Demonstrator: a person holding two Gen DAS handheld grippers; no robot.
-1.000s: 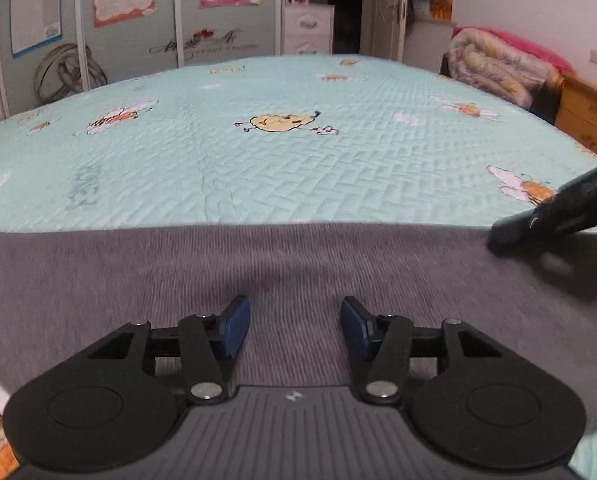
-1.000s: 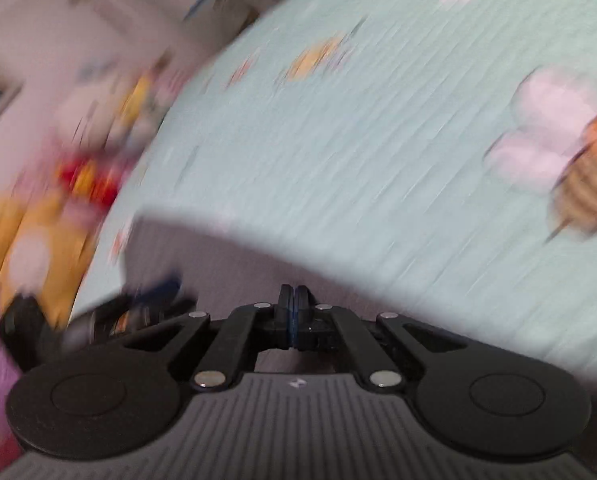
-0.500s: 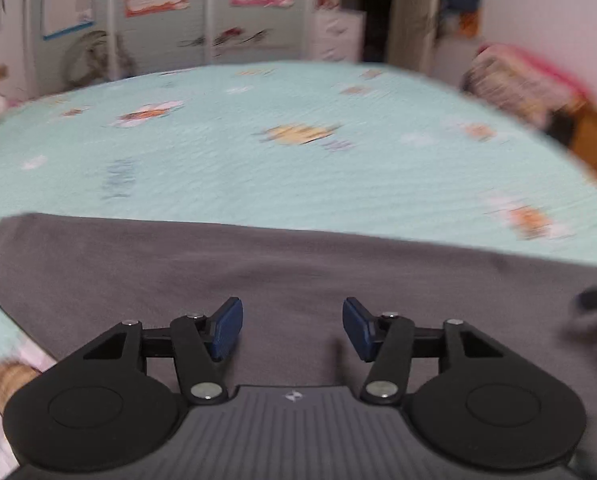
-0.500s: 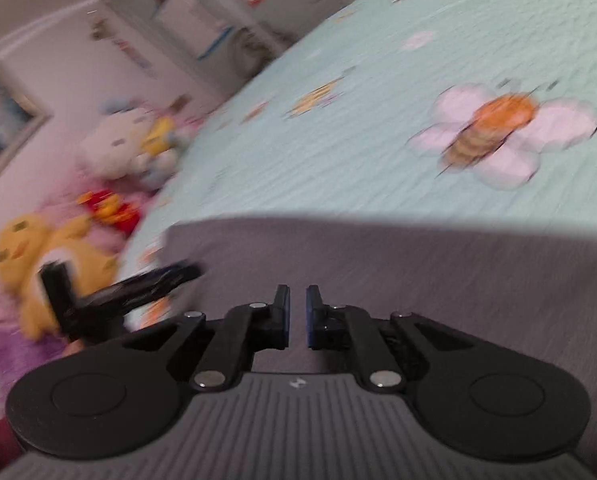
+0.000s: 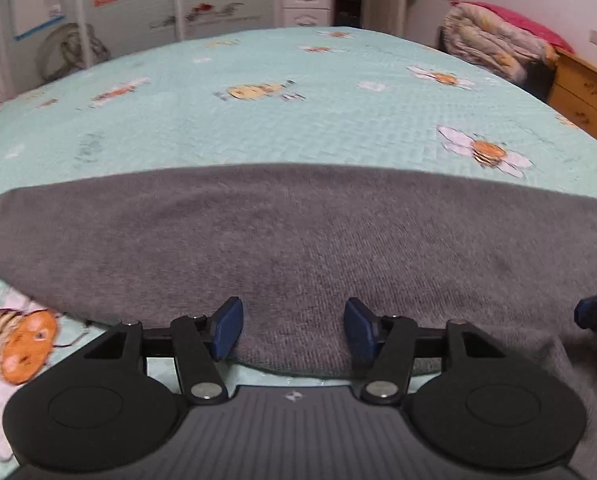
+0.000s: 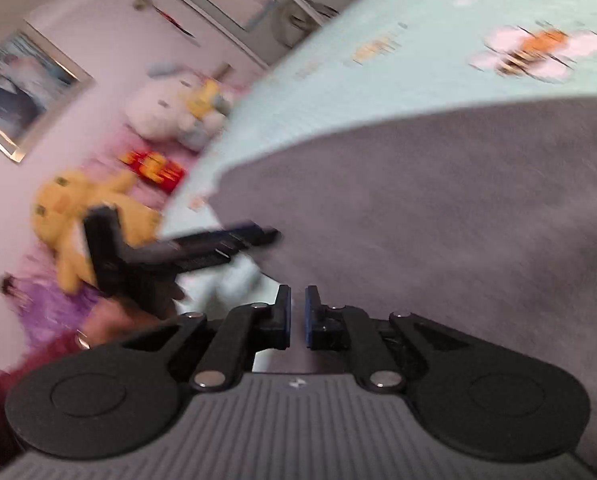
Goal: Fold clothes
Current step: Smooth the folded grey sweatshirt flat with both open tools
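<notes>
Dark grey knitted garment [image 5: 298, 240] lies flat on mint-green quilted bedspread with bee print [image 5: 282, 112]. Long axis runs left to right across the left wrist view, far edge straight.

Left gripper [image 5: 294, 328]: blue-padded jaws spread wide, holding nothing, low over garment's near edge.

Right gripper [image 6: 297, 316]: jaws parted by a narrow gap, nothing between them, near the garment's edge. View blurred.

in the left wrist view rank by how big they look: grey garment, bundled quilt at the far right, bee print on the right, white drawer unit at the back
1. grey garment
2. bundled quilt
3. bee print and white drawer unit: look alike, and the drawers stand much farther off, so no ranking.
</notes>
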